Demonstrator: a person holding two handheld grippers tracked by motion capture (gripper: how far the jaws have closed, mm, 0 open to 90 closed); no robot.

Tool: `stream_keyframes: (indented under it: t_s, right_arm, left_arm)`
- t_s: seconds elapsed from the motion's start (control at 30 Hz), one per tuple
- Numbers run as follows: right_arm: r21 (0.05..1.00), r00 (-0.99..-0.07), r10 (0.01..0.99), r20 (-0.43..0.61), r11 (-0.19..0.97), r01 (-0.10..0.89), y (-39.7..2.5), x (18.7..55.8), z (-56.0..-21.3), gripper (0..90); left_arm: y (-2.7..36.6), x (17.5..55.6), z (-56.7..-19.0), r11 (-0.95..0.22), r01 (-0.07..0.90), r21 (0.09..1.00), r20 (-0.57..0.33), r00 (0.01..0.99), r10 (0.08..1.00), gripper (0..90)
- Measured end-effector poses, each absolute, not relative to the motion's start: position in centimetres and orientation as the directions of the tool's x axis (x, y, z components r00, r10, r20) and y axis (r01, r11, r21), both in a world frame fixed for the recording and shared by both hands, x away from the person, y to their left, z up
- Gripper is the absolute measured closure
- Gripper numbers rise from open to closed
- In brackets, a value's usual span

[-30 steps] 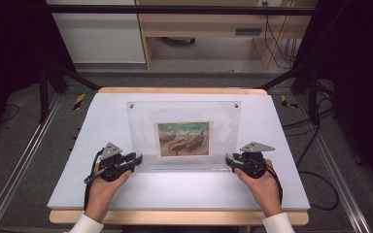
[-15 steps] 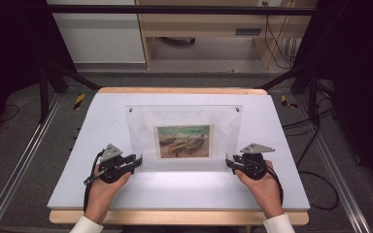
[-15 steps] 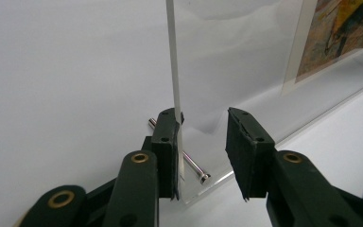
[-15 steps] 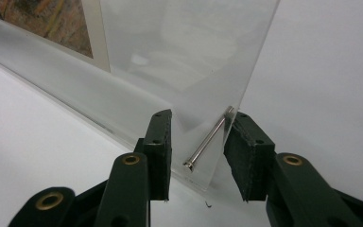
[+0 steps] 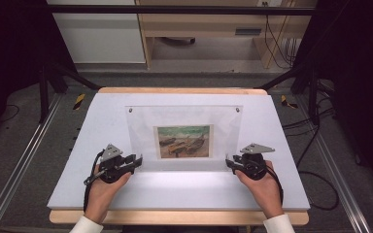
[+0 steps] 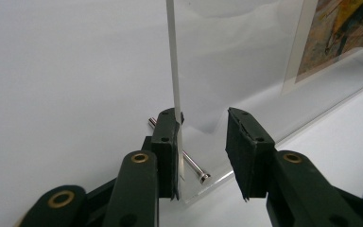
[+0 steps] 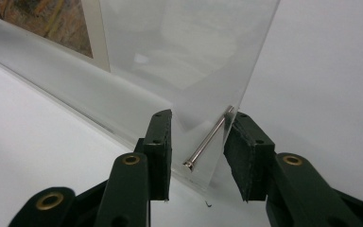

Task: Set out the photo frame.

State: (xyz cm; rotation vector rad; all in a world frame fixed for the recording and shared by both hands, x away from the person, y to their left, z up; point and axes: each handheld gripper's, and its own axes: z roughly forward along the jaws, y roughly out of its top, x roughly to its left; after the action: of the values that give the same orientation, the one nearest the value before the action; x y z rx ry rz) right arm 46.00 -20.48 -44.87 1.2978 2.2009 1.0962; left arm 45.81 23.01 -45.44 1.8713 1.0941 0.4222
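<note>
**Clear frame on the white table, a gripper at each near corner**

While the clear acrylic frame (image 5: 184, 131) lies on the white table top (image 5: 175, 187), a person holds one gripper at each of its near corners. In the middle of the frame sits a small painted picture (image 5: 183, 141), and two small fittings show at the far corners.

The left gripper (image 5: 135, 160) is at the near left corner. In the left gripper view its jaws are apart, with a wide gap between them. The edge of the clear panel (image 6: 174, 71) stands just against the inner face of the left jaw, and the other jaw is well apart from it. I cannot tell if the panel is really pressed. A thin metal pin (image 6: 189, 165) crosses the corner of the frame between the jaws.

The right gripper (image 5: 229, 162) is at the near right corner. In the right gripper view its jaws are also apart, one on each side of the panel corner (image 7: 208, 94). Another metal pin (image 7: 208, 139) lies slanted between them, its far end near the right jaw. Neither jaw clearly clamps the panel.

Around the table there are metal rails (image 5: 19, 160) on the floor at both sides, black cables (image 5: 315, 145) on the right, and a wooden bench (image 5: 199, 24) behind.
</note>
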Motion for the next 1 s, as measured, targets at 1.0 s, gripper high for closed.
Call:
stream_keyframes:
  t_s: [1.0]
  right_arm:
    - [0.760, -0.520, 0.852, 0.067, 0.294, 0.580, -20.46, 45.54, -45.16, 63.4]
  left_arm:
    - [22.92, 45.39, -45.66, -0.234, 0.518, 0.823, -0.121, 0.562, 0.818, 64.3]
